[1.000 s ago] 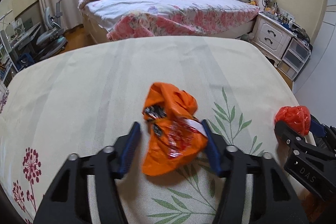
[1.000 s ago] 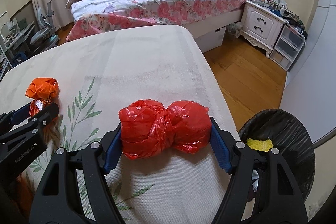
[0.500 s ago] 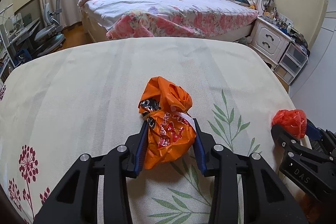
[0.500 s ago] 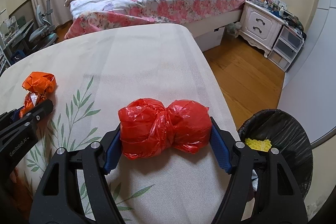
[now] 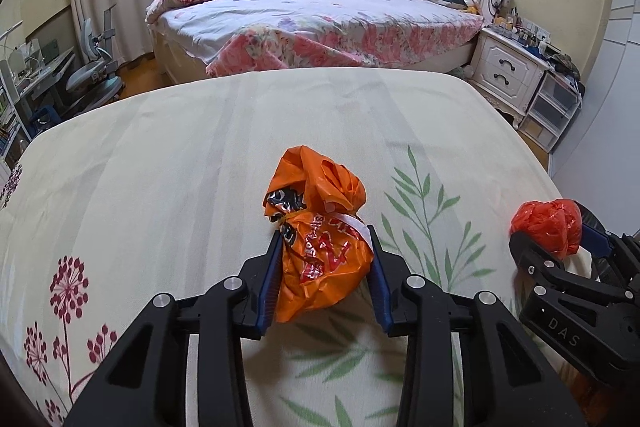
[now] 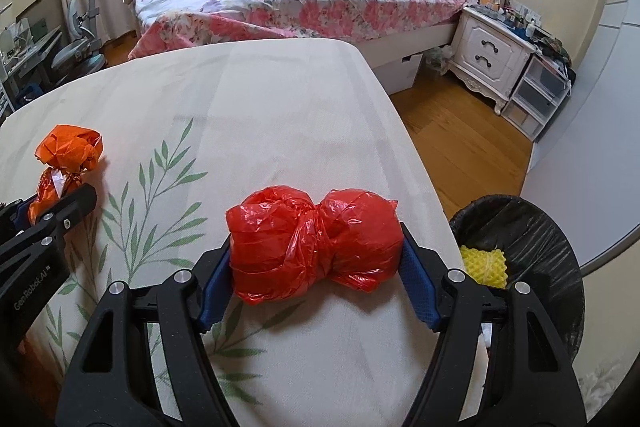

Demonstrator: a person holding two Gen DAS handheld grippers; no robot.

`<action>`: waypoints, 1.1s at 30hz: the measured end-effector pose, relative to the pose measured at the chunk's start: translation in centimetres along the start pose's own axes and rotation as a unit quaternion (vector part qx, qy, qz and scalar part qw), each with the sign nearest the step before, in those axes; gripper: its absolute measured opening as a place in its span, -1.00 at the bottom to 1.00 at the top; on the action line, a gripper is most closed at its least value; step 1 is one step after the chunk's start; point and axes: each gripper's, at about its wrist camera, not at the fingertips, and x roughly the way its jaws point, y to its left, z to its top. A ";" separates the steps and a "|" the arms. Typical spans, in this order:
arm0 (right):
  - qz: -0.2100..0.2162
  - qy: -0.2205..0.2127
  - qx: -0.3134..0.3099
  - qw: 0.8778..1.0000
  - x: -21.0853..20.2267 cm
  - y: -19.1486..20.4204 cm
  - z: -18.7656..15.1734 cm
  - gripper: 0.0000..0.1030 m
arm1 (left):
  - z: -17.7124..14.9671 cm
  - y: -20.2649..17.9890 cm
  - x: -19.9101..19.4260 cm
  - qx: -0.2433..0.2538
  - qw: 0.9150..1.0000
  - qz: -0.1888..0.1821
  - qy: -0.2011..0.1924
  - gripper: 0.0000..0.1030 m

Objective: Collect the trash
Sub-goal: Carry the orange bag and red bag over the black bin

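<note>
My left gripper (image 5: 325, 267) is shut on an orange plastic bag of trash (image 5: 316, 235) and holds it just above the cream tablecloth (image 5: 180, 155). My right gripper (image 6: 316, 267) is shut on a knotted red plastic bag (image 6: 316, 239) near the table's right edge. Each gripper shows in the other's view: the red bag (image 5: 548, 223) at the right, the orange bag (image 6: 66, 155) at the left. A bin lined with a black bag (image 6: 532, 247) stands on the floor right of the table, with yellow foam (image 6: 482, 263) inside.
A bed with floral bedding (image 5: 320, 15) stands behind the table. A white nightstand (image 6: 488, 55) and plastic drawers (image 6: 540, 95) are at the far right on the wooden floor (image 6: 452, 135). A chair and desk (image 5: 80, 75) are at the far left.
My left gripper has closed on the orange bag, which was lying between open jaws, and lifted it slightly. My right gripper keeps its hold on the red bag, almost still.
</note>
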 end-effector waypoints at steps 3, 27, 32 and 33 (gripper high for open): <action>0.003 -0.008 0.002 1.000 -1.0 0.1 -0.8 0.36 | -0.7 0.0 -0.8 0.003 1.000 0.000 -0.004 -0.25; -0.043 -0.106 0.074 0.991 -9.8 -7.5 -5.8 0.36 | -3.1 -6.8 -7.1 0.064 0.991 -0.070 -0.094 -0.24; -0.080 -0.117 0.106 0.984 -10.2 -11.0 -6.4 0.36 | -2.9 -9.8 -7.0 0.095 0.986 -0.093 -0.101 -0.24; -0.089 -0.118 0.111 0.983 -10.2 -11.7 -6.5 0.36 | -2.9 -10.5 -6.9 0.101 0.985 -0.099 -0.102 -0.24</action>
